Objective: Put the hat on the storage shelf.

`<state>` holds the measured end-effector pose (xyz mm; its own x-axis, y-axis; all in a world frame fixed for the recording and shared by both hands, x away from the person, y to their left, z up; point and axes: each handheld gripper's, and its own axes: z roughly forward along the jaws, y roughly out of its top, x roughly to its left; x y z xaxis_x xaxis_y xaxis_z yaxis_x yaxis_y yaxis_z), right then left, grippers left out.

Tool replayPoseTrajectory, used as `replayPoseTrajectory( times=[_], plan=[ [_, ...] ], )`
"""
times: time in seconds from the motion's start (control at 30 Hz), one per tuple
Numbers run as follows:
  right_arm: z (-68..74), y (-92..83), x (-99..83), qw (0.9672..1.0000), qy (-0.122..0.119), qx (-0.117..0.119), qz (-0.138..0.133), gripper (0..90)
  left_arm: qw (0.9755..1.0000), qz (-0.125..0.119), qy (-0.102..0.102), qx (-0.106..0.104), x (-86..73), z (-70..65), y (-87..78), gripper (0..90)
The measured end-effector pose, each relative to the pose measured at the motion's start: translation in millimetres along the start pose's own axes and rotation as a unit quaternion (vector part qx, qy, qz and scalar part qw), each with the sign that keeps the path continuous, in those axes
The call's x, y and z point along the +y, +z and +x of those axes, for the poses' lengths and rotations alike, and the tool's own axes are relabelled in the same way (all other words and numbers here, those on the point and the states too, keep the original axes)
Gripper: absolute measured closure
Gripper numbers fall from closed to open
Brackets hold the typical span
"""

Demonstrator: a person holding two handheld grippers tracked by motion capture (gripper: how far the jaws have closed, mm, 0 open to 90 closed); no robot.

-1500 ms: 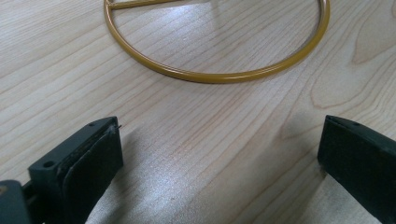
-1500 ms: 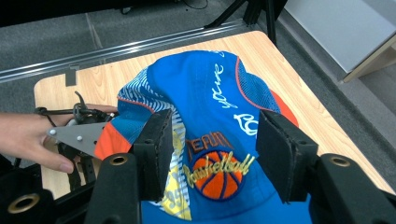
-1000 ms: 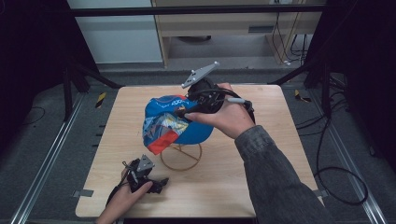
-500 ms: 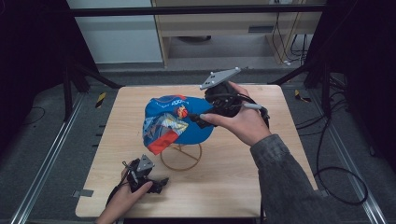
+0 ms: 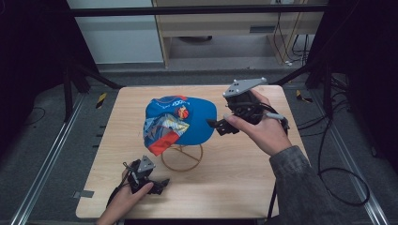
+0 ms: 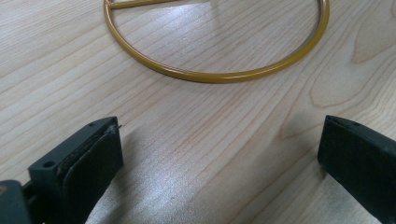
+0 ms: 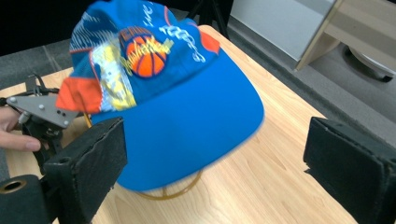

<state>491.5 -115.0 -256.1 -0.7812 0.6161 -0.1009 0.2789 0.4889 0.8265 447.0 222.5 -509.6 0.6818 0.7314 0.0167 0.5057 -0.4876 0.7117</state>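
A blue cap (image 5: 180, 121) printed with a basketball emblem is sitting on a gold wire stand (image 5: 182, 157) near the middle of the wooden table (image 5: 244, 187), its brim pointing toward the person's right side and its crown raised off the wood by the stand. In the right gripper view the cap (image 7: 173, 98) is lying just ahead of the fingers, the brim reaching toward the gap between them without touching either pad, and part of the stand's ring (image 7: 168, 192) is peeking out beneath the brim. The right gripper (image 5: 218, 126) is hovering beside the brim's edge, gripped by the person's right hand (image 5: 260, 129), and its fingers (image 7: 88, 161) have just been opening; they are now standing wide apart with nothing between them, the cap being free of them. The left gripper (image 5: 162, 183) is resting low at the near edge of the table, well apart from the cap, with the person's left hand (image 5: 124, 199) wrapped around it. In the left gripper view its fingers (image 6: 91, 156) are also standing apart over bare wood, nothing clamped, and the round gold base of the stand (image 6: 219, 74) is lying on the table a little way ahead of them. The left gripper (image 7: 44, 116) is also showing beyond the cap in the right gripper view.
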Motion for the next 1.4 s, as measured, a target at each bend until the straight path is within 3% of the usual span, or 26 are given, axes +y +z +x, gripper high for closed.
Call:
replayPoseTrajectory(
  times=[0.17,0.37,0.53,1.0,1.4],
  plan=[
    [-3.8,-6.6,-12.1,0.9999,0.007,-0.011,0.001,7.2,1.0,0.0,0.0,0.0,0.0,0.0,0.0,0.0],
    [-13.1,-14.3,-38.8,0.9991,0.021,-0.037,0.002,8.6,1.0,0.0,0.0,0.0,-0.1,0.0,0.1,0.0],
    [-18.8,-17.3,-56.2,0.9977,0.009,-0.064,0.02,9.6,1.0,0.0,-0.001,0.0,-0.1,-0.3,0.1,0.0],
    [-26.7,-22.7,-99.3,0.996,0.015,-0.083,0.029,11.3,1.0,0.001,0.0,0.0,-0.1,-0.1,-0.1,0.0],
    [-25.4,-20.1,-129.9,0.9957,0.029,-0.08,0.037,11.6,1.0,0.001,0.0,0.0,-0.1,-0.1,-0.1,0.0]
  ],
)
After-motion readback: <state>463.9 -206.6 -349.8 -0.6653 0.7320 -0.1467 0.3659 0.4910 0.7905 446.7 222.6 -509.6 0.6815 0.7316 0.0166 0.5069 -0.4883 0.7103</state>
